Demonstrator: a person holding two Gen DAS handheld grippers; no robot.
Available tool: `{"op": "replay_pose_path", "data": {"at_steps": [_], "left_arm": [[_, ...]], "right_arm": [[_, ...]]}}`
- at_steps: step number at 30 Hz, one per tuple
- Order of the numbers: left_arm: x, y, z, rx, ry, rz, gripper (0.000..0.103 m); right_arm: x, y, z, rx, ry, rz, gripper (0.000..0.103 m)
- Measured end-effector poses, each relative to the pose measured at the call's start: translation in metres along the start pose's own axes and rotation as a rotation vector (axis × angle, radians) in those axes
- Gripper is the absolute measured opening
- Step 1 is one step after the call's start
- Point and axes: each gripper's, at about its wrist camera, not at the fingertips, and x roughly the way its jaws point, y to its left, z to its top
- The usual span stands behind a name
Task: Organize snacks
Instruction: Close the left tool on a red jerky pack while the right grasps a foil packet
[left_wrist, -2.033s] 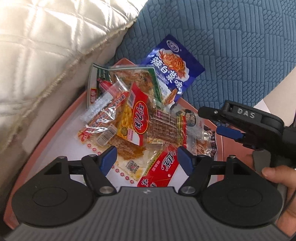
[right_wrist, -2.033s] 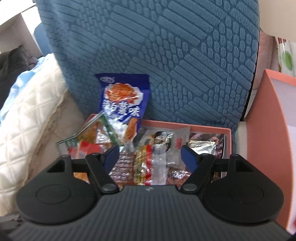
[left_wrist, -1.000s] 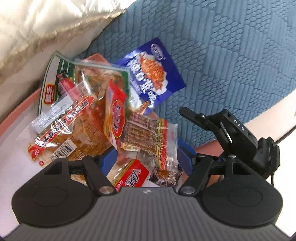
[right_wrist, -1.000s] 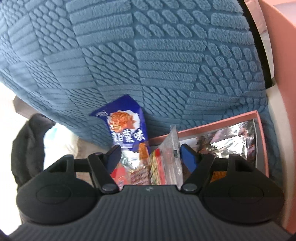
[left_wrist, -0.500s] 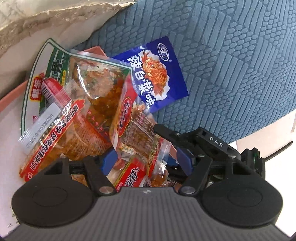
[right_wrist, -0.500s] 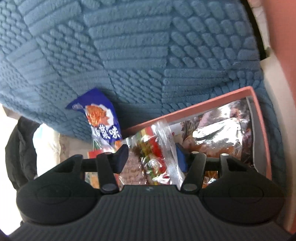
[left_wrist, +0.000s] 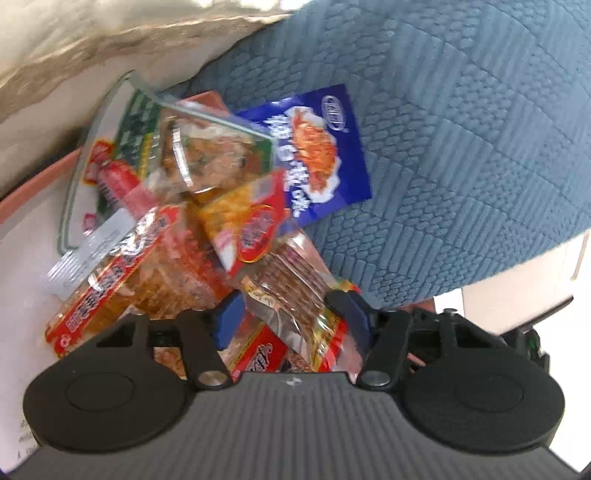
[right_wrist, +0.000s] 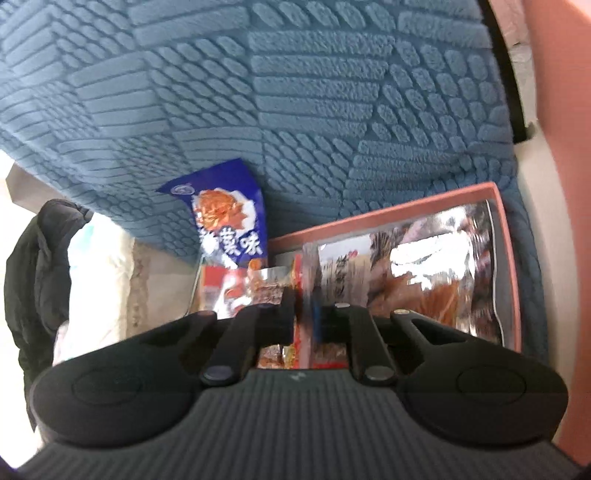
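Right gripper (right_wrist: 303, 314) was pinched almost closed on the thin edge of a clear snack packet (right_wrist: 301, 275), held edge-on with its long axis running forward; the pinch itself was motion-blurred. Just right of it a foil packet (right_wrist: 436, 269) lay in the pink box (right_wrist: 511, 266). Ahead-left the blue packet (right_wrist: 227, 218) stood upright against the blue cushion (right_wrist: 295, 92). Left gripper (left_wrist: 291, 317) was spread wide, with a clear packet of brown strips (left_wrist: 295, 284) lying between its fingers, long axis pointing away; I couldn't tell if they touched it. Beyond were a red-yellow packet (left_wrist: 251, 221) and a green-edged packet (left_wrist: 177, 147), piled and overlapping. The near ends of the packets were hidden behind the gripper body.
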Motion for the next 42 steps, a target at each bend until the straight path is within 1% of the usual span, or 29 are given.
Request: {"op": "replay_pose_path", "data": {"at_steps": [1,2,4,5,7,8,9,12,13,17,21,26,31,35,38,40,41,42], "left_arm": [[-0.001,0.004,0.0,-0.02,0.005,-0.005,0.059],[-0.002,0.007,0.0,-0.041,0.01,-0.009,0.054],[-0.004,0.009,0.0,-0.033,0.018,0.002,0.045],[-0.005,0.008,-0.002,-0.028,0.026,0.003,0.03],[-0.01,0.004,-0.005,-0.018,0.04,0.0,0.015],[-0.013,0.0,-0.008,-0.002,0.052,-0.02,0.007],[-0.019,-0.003,-0.011,0.013,0.055,-0.028,0.006],[-0.032,-0.019,-0.022,0.101,0.042,0.034,0.003],[-0.035,-0.022,-0.025,0.119,0.04,0.044,0.003],[-0.049,-0.022,-0.037,0.131,0.046,0.069,0.0],[-0.07,-0.024,-0.048,0.143,0.041,0.099,0.0],[-0.097,-0.017,-0.054,0.138,0.019,0.144,0.0],[-0.115,0.002,-0.057,0.084,0.019,0.175,0.0],[-0.12,0.012,-0.062,0.046,0.037,0.197,0.0],[-0.115,0.015,-0.066,0.035,0.072,0.213,0.001],[-0.113,0.016,-0.066,0.032,0.078,0.218,0.001],[-0.109,0.015,-0.066,0.026,0.088,0.223,0.005],[-0.107,0.016,-0.066,0.02,0.099,0.222,0.015]], "right_arm": [[-0.003,0.001,-0.004,0.006,-0.001,-0.001,0.012],[-0.007,0.001,-0.006,0.013,-0.003,-0.001,0.012],[-0.011,0.003,-0.014,0.023,-0.007,-0.003,0.012],[-0.015,0.003,-0.019,0.026,-0.006,-0.003,0.012],[-0.022,0.002,-0.024,0.038,-0.002,0.003,0.011],[-0.025,0.002,-0.028,0.043,0.002,0.004,0.011],[-0.028,0.003,-0.031,0.041,0.006,0.003,0.011],[-0.035,0.007,-0.042,0.037,0.022,0.002,0.011],[-0.037,0.007,-0.046,0.032,0.025,0.0,0.011],[-0.044,0.012,-0.062,0.039,0.028,-0.004,0.011],[-0.054,0.016,-0.074,0.042,0.025,-0.003,0.011],[-0.061,0.016,-0.09,0.045,0.029,-0.01,0.011],[-0.065,0.016,-0.111,0.044,0.042,-0.022,0.012],[-0.066,0.014,-0.13,0.033,0.062,-0.041,0.012],[-0.066,0.01,-0.142,0.036,0.073,-0.05,0.012],[-0.068,0.009,-0.147,0.036,0.07,-0.068,0.014],[-0.069,0.009,-0.148,0.03,0.07,-0.083,0.014],[-0.07,0.01,-0.149,0.018,0.068,-0.095,0.014]]}}
